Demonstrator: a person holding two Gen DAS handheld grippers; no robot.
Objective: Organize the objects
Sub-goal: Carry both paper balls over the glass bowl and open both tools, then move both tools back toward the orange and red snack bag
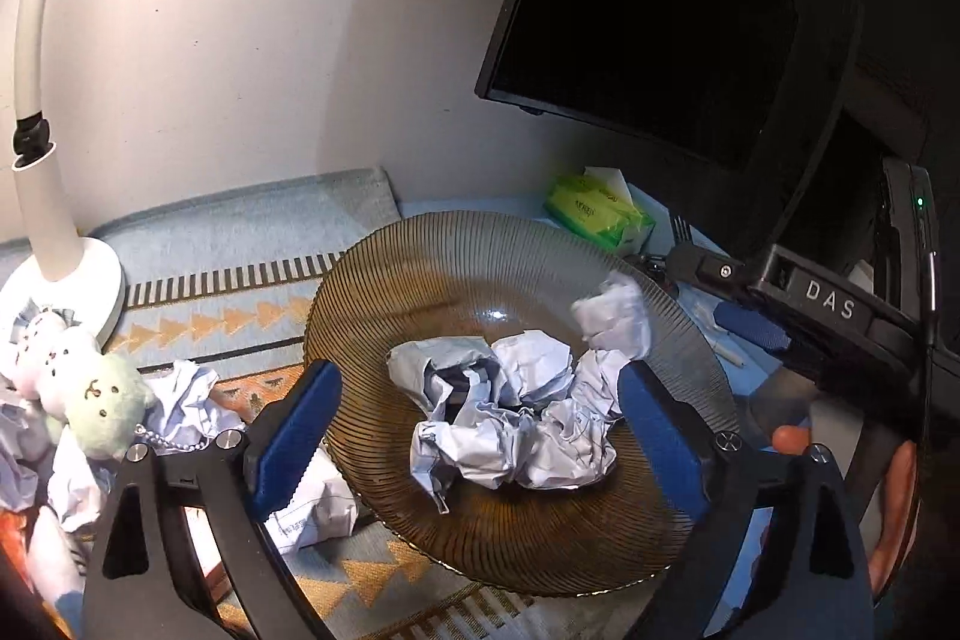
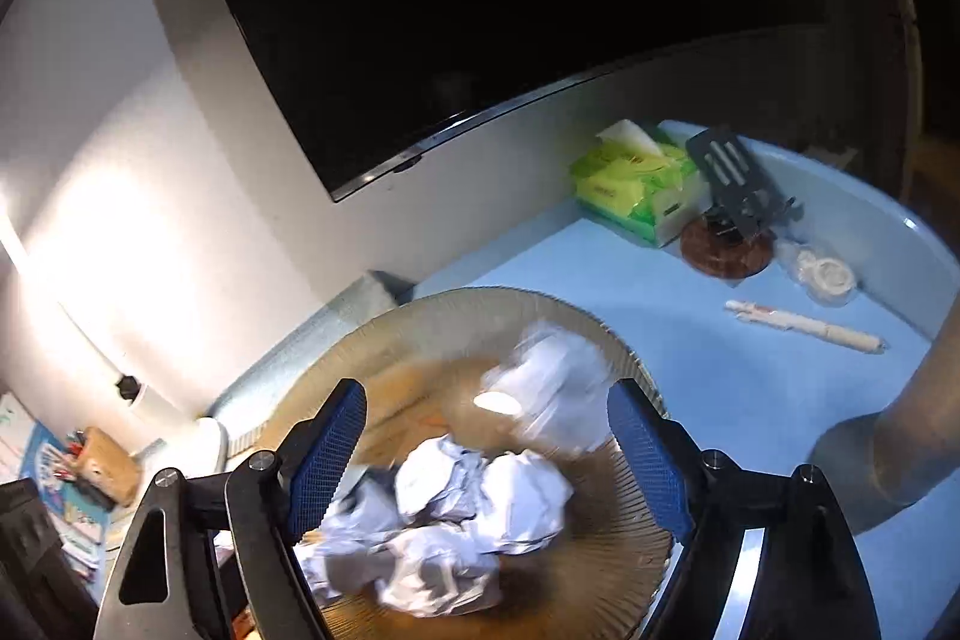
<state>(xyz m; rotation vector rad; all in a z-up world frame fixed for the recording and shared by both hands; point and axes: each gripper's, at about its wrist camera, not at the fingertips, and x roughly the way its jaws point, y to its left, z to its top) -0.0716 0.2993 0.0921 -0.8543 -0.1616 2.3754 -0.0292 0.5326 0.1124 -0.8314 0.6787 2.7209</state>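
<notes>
your left gripper [image 1: 474,436] and right gripper [image 2: 489,466] both spread apart, empty, over ribbed plate [image 1: 498,244]. paper wads [image 1: 510,418] piled there. loose wad [image 1: 189,400] lies left, nearest left gripper.

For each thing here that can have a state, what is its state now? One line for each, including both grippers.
left gripper: open, jaws apart over the plate, gripping nothing.
right gripper: open, gripping nothing.
amber ribbed plate: holds a pile of paper balls.
blurred paper ball: in motion above the plate, free of both grippers.
monitor: screen dark.
green tissue pack: open, a tissue sticks out.
crumpled papers beside the plate: not yet on the plate.
</notes>
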